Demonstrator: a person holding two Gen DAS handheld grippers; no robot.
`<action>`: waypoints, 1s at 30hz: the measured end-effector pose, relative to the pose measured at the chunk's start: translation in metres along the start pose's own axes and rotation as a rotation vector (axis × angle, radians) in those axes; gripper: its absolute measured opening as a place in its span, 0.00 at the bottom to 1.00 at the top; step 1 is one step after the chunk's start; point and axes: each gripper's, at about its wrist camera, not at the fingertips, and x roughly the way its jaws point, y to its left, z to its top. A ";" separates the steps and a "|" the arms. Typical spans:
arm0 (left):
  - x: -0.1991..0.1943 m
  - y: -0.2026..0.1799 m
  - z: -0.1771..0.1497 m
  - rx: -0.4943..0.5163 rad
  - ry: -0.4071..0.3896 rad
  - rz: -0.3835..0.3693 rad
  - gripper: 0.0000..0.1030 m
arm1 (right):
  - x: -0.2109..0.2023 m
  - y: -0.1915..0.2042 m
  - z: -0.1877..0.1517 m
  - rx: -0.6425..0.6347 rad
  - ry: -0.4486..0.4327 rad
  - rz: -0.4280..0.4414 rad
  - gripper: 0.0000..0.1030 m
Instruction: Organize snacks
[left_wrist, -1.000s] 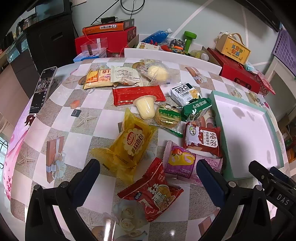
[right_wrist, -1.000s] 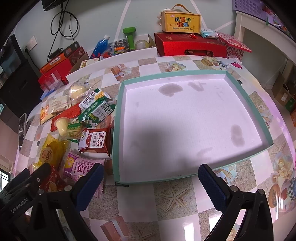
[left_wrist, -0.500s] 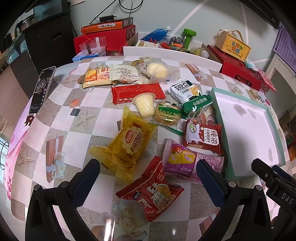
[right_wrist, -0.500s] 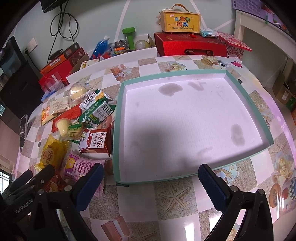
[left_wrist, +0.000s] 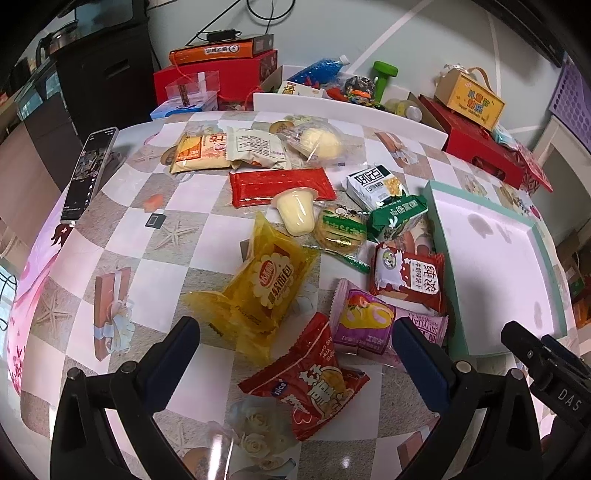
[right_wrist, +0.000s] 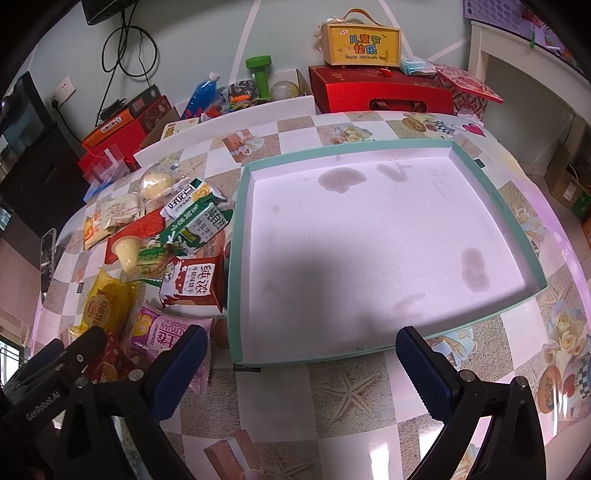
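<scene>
Both tongs gape wide, holding nothing: left tongs (left_wrist: 295, 354) over snacks (left_wrist: 325, 258) beside the tray (right_wrist: 236, 258); right tongs (right_wrist: 301, 354) at its near rim.

table (left_wrist: 122, 236): checkered cloth with starfish and gift pictures | on it: green-edged tray (right_wrist: 236, 258), phone (left_wrist: 88, 173) near the left edge, snack packs beside the tray – yellow bag (left_wrist: 273, 280), red bag (left_wrist: 314, 384), pink bag (left_wrist: 365, 321), pudding cup (left_wrist: 297, 214)

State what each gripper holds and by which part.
Nothing. The left gripper and right gripper are both open, with nothing between the jaws.
</scene>
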 end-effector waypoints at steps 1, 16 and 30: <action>-0.001 0.001 0.000 -0.005 -0.007 0.000 1.00 | 0.000 0.000 0.000 -0.001 -0.001 0.001 1.00; -0.016 0.041 0.003 -0.142 -0.024 0.004 1.00 | -0.006 0.030 -0.002 -0.063 -0.013 0.071 1.00; 0.016 0.038 -0.026 -0.176 0.175 -0.052 1.00 | 0.016 0.035 -0.005 -0.065 0.039 0.081 1.00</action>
